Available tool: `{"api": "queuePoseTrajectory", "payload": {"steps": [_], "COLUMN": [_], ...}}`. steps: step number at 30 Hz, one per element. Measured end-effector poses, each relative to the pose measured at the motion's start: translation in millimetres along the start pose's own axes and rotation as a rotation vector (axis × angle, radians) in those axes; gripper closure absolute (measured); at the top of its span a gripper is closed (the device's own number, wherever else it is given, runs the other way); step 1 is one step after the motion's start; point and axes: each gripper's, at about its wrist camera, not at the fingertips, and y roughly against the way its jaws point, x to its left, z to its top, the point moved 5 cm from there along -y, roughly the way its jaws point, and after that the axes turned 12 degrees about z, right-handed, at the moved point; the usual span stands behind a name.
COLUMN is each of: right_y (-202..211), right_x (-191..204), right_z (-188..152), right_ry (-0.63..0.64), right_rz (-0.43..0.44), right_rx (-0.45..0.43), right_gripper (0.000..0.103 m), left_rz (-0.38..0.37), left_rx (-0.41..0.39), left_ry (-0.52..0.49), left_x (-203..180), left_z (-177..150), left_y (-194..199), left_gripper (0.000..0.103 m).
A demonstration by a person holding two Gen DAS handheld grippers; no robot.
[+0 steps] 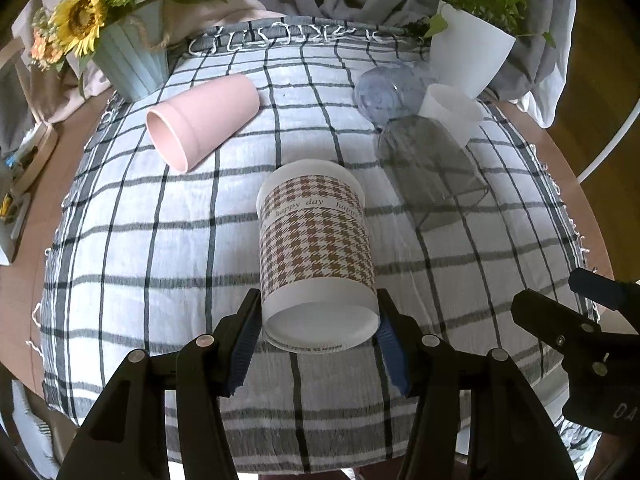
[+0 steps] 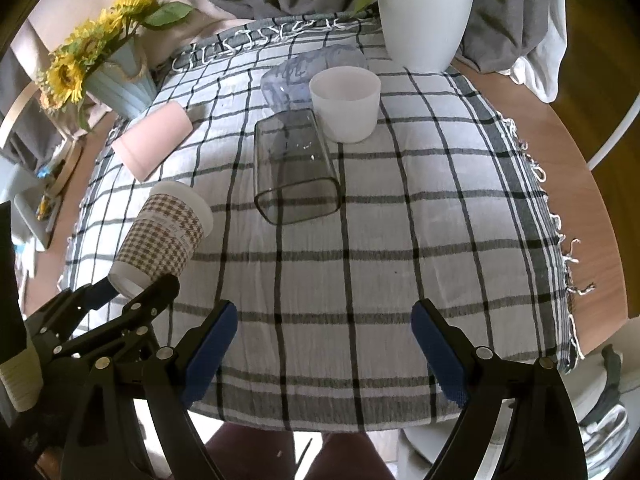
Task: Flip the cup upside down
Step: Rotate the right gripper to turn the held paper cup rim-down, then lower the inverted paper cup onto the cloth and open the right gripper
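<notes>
A paper cup (image 1: 316,240) with a brown houndstooth band and "happy day" print lies on its side, base toward me. My left gripper (image 1: 318,332) is shut on its base end, blue pads against both sides. In the right wrist view the same cup (image 2: 164,236) lies at the left with the left gripper (image 2: 132,288) around its base. My right gripper (image 2: 324,344) is open and empty, hovering over the checked cloth (image 2: 360,280) near the front edge.
A pink cup (image 1: 204,120), a smoky glass tumbler (image 2: 292,168) and a bluish clear glass (image 2: 296,72) lie on their sides. A white cup (image 2: 346,100) stands upright. A sunflower pot (image 1: 128,56) is back left, a white plant pot (image 2: 424,20) back right.
</notes>
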Motion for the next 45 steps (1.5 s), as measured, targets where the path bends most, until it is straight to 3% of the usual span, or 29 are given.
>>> {"api": "queuePoseTrajectory", "payload": {"steps": [14, 22, 28, 37, 39, 41, 42, 45], "right_y": [2.9, 10.7, 8.5, 8.0, 8.4, 8.5, 9.2, 13.7], "right_x": [1.2, 7.9, 8.3, 3.1, 3.6, 3.6, 3.3, 2.9], "right_z": [23.8, 31.8, 34.1, 33.8, 34.0, 34.0, 34.0, 33.8], "right_ry": [-0.02, -0.033, -0.033, -0.042, -0.043, -0.042, -0.045, -0.048], "right_rz": [0.01, 0.077, 0.071, 0.06, 0.059, 0.062, 0.064, 0.065], "right_rx": [-0.031, -0.043, -0.055, -0.052, -0.053, -0.053, -0.056, -0.068], "right_gripper": [0.014, 0.014, 0.014, 0.014, 0.014, 0.014, 0.014, 0.014], "left_rz": [-0.035, -0.014, -0.023, -0.025, -0.027, -0.035, -0.035, -0.02], "left_rx": [0.022, 0.053, 0.091, 0.077, 0.086, 0.086, 0.084, 0.058], "left_ry": [-0.019, -0.06, -0.049, -0.041, -0.043, -0.046, -0.044, -0.023], "left_x": [-1.8, 0.0, -1.1, -2.0, -2.0, -2.6, -2.5, 0.1], "left_z": [28.9, 30.7, 30.6, 31.8, 30.8, 30.6, 30.1, 28.8], "left_y": [-6.0, 5.2, -10.2, -11.3, -11.0, -8.7, -6.6, 4.8], "left_gripper": [0.049, 0.049, 0.053, 0.053, 0.049, 0.032, 0.027, 0.021]}}
